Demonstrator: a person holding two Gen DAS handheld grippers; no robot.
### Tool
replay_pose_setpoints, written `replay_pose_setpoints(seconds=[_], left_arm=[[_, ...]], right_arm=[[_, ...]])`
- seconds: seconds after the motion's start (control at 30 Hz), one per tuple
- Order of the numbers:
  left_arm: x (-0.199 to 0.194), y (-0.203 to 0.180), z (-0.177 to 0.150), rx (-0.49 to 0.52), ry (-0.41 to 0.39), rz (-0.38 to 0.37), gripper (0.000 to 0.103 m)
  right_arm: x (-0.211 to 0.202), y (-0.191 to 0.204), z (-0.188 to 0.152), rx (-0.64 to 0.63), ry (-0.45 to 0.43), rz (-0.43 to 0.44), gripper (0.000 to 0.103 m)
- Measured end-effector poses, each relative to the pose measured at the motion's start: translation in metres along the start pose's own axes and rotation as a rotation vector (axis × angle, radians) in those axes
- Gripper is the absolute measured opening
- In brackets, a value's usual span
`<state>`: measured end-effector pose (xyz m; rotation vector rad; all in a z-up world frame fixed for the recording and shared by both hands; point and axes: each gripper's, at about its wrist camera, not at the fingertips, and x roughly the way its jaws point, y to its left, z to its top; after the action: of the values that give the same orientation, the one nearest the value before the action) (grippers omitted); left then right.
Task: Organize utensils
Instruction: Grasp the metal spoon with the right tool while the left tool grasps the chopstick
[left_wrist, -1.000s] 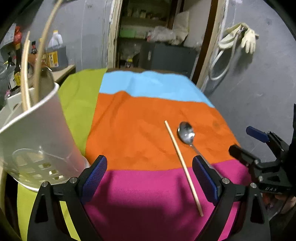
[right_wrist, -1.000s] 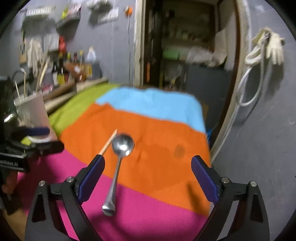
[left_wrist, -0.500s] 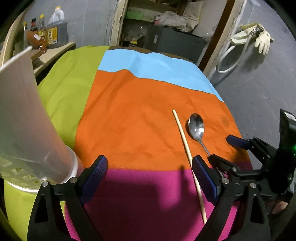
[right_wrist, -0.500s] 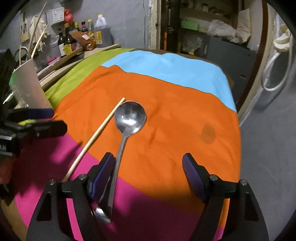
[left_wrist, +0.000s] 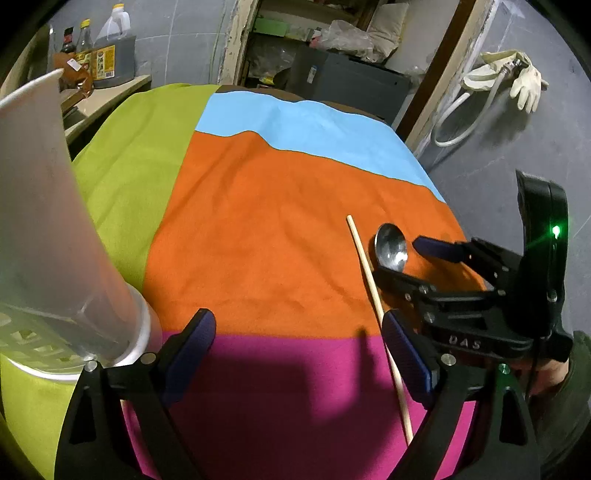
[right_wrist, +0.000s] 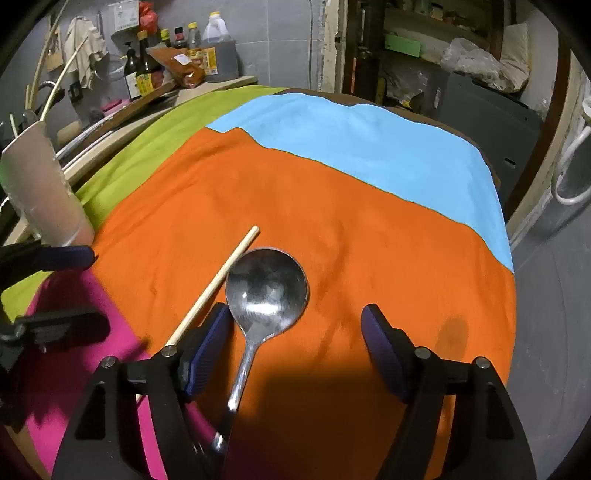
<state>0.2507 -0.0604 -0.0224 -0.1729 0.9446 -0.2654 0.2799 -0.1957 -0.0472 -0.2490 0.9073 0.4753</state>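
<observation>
spoon (right_wrist: 266, 291): polished metal, showing glare | chopstick (right_wrist: 218, 282): pale matt wood | tablecloth (right_wrist: 369, 229): matt napped cloth | holder (left_wrist: 55, 236): translucent frosted plastic

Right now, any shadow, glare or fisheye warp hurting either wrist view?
Left wrist: dark shadow across the magenta cloth band; frosted white plastic utensil holder bulges from lens warp. Right wrist: shadow covers the metal spoon handle; mild glare in its bowl; thin wooden chopstick stays sharp.
</observation>
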Motion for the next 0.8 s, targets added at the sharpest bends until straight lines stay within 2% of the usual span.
replay_pose_setpoints(seconds=[0.07,0.13,0.2,0.37,0.63,0.8], left_arm=[[0.001,-0.001,0.0,0.005,0.002,0.003,0.085],[0.001,-0.002,0.0,0.012,0.003,0.002,0.081],[0.001,-0.005,0.0,0.022,0.006,-0.004,0.078],[0.005,-0.017,0.0,0.069,0.014,-0.025,0.07],[0.032,-0.039,0.014,0.131,0.072,-0.076,0.043],[0.049,-0.048,0.027,0.138,0.105,-0.076,0.027]], right_arm=[[0.001,0.001,0.001,-0.004,-0.008,0.002,0.062],[-0.001,0.001,0.001,-0.006,-0.017,0.004,0.047],[-0.002,-0.001,0.001,-0.002,-0.024,0.006,0.041],[-0.007,-0.006,-0.003,0.007,-0.025,0.005,0.04],[-0.026,-0.021,-0.029,0.036,-0.036,-0.02,0.04],[-0.032,-0.029,-0.04,0.058,-0.04,-0.024,0.04]])
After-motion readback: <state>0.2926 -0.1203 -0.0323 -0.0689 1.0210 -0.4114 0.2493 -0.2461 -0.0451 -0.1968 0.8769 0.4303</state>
